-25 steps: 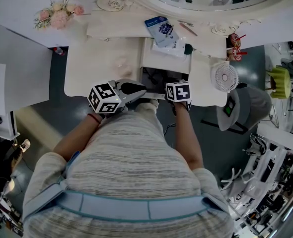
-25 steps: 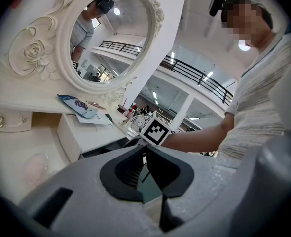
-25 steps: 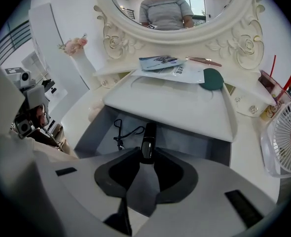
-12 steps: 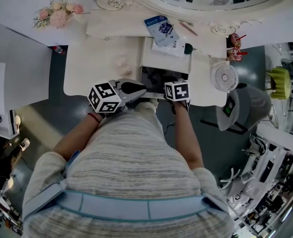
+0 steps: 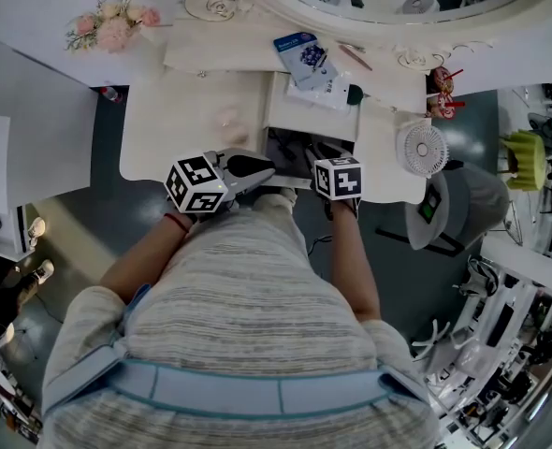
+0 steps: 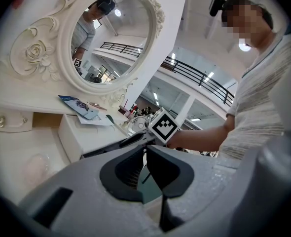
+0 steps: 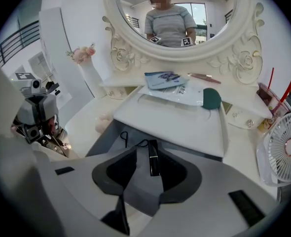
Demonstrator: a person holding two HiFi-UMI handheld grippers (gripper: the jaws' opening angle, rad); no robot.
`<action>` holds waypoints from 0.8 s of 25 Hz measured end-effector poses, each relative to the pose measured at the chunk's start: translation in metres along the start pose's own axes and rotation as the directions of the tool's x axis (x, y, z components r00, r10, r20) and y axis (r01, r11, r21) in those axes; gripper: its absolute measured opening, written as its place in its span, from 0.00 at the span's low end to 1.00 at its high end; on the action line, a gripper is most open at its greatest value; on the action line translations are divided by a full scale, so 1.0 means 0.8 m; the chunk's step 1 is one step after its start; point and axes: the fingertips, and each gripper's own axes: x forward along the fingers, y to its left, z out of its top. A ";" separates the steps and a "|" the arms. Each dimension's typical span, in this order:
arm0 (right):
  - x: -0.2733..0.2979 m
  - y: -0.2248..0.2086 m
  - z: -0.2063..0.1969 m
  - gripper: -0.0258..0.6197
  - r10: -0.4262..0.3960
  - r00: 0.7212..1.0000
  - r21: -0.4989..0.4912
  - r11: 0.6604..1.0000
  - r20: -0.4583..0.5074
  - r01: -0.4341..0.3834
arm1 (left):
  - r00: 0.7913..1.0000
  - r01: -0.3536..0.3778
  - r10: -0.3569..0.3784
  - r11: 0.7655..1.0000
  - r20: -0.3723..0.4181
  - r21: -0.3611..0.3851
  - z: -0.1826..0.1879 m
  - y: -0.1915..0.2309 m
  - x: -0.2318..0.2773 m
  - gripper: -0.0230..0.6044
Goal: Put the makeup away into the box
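Seemed to be dropping the stick [image 7: 154, 163] into the box [image 7: 112, 138]. Opened right gripper [image 7: 149, 151] just now, stick loose between. Held left gripper [image 6: 144, 148] shut. Next, needed lifting off.

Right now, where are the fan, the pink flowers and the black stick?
fan [image 5: 423, 146], head view, middle of its round grille.
flowers [image 5: 108, 28], head view, on the pink blooms.
black stick [image 7: 154, 158], right gripper view, middle of its body.
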 end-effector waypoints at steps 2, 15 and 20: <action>-0.010 0.002 0.015 0.23 -0.003 1.000 -0.017 1.000 0.029 0.003 | 1.000 0.000 0.000 1.000 0.001 0.000 0.000 0.001 0.000 0.06; -0.030 -0.014 0.104 0.21 -0.050 0.990 -0.167 0.983 0.131 0.072 | 1.000 -0.015 0.015 1.000 0.021 -0.002 0.007 0.007 -0.002 0.06; -0.028 -0.031 0.148 0.19 -0.118 0.973 -0.270 0.948 0.197 0.169 | 0.999 -0.031 0.032 0.999 0.031 -0.011 0.007 0.012 -0.004 0.06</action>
